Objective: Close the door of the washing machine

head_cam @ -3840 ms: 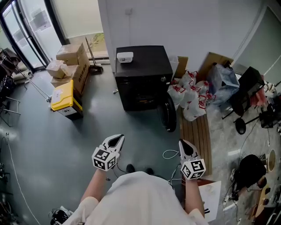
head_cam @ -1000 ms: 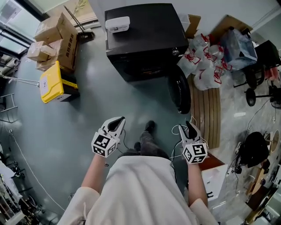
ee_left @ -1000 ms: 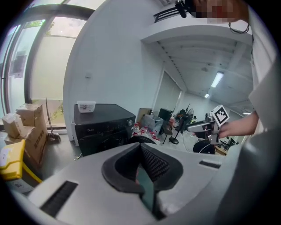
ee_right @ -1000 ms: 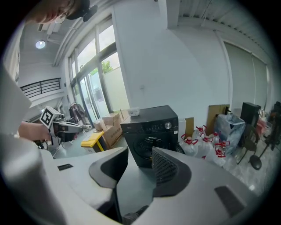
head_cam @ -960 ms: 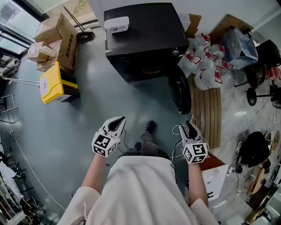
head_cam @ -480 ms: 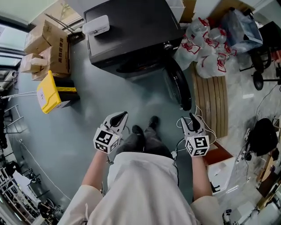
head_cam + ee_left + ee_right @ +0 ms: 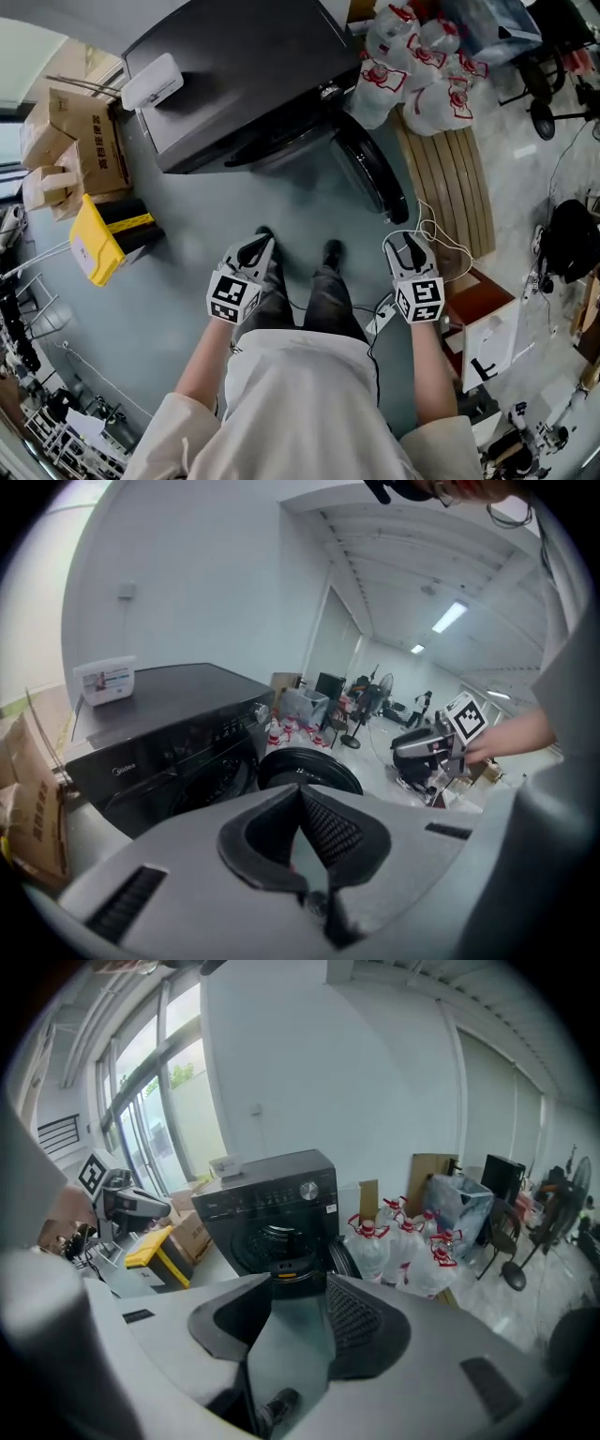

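A black front-loading washing machine [image 7: 234,75] stands ahead of me. Its round door [image 7: 370,178] hangs open, swung out to the right, and the drum mouth shows in the right gripper view [image 7: 272,1232]. My left gripper [image 7: 253,251] hovers above the floor in front of the machine, its pads meeting at the tips [image 7: 300,791] with nothing between them. My right gripper [image 7: 405,248] hangs just short of the door's outer edge. Its jaws [image 7: 300,1283] stand apart and empty. Neither gripper touches the door [image 7: 309,766].
A white box [image 7: 152,82] lies on the machine's top. Water jugs [image 7: 412,75] and a wooden slatted board [image 7: 450,187] sit right of the door, with cables [image 7: 436,246] on the floor. A yellow bin [image 7: 94,239] and cardboard boxes [image 7: 80,141] are to the left.
The person has walked up to the machine, which now looms larger and nearer. Both grippers have come forward and lower, and the right one has neared the open door.
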Action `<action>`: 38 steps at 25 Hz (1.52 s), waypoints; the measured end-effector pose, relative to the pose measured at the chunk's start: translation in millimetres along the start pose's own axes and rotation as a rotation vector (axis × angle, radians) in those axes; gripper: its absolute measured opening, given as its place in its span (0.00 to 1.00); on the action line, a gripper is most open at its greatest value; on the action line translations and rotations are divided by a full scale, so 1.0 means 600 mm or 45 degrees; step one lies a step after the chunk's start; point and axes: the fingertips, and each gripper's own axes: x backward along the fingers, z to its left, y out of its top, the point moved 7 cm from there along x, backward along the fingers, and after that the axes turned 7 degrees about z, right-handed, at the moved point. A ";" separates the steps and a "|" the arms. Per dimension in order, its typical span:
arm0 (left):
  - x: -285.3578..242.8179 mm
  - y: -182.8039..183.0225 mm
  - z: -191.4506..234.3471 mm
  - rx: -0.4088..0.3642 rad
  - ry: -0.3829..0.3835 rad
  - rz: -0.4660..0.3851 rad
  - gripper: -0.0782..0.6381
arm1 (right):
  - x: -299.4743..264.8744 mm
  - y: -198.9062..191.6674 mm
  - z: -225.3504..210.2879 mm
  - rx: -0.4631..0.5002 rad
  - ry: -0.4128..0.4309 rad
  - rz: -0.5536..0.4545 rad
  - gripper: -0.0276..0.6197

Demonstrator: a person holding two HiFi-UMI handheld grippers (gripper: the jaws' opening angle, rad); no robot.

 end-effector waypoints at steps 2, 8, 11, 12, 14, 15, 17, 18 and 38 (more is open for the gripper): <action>-0.025 -0.004 0.024 -0.051 -0.023 0.036 0.12 | -0.025 -0.014 -0.003 -0.050 -0.047 0.016 0.35; -0.102 -0.031 0.065 -0.128 -0.168 0.116 0.12 | -0.101 -0.085 -0.035 -0.123 -0.185 0.104 0.35; -0.139 -0.049 0.081 -0.143 -0.202 0.156 0.12 | -0.139 -0.119 -0.070 -0.120 -0.245 0.173 0.36; -0.150 -0.057 0.086 -0.146 -0.207 0.165 0.12 | -0.150 -0.132 -0.082 -0.116 -0.261 0.199 0.36; -0.172 -0.077 0.093 -0.150 -0.216 0.184 0.12 | -0.174 -0.160 -0.108 -0.103 -0.284 0.249 0.37; -0.182 -0.088 0.097 -0.149 -0.219 0.196 0.12 | -0.186 -0.175 -0.120 -0.094 -0.289 0.276 0.38; -0.200 -0.113 0.106 -0.138 -0.223 0.220 0.12 | -0.209 -0.200 -0.143 -0.075 -0.293 0.325 0.38; -0.209 -0.125 0.110 -0.134 -0.223 0.230 0.12 | -0.221 -0.211 -0.155 -0.066 -0.295 0.344 0.39; -0.322 -0.257 0.095 -0.028 -0.220 0.283 0.12 | -0.348 -0.345 -0.245 0.570 -0.095 0.721 0.40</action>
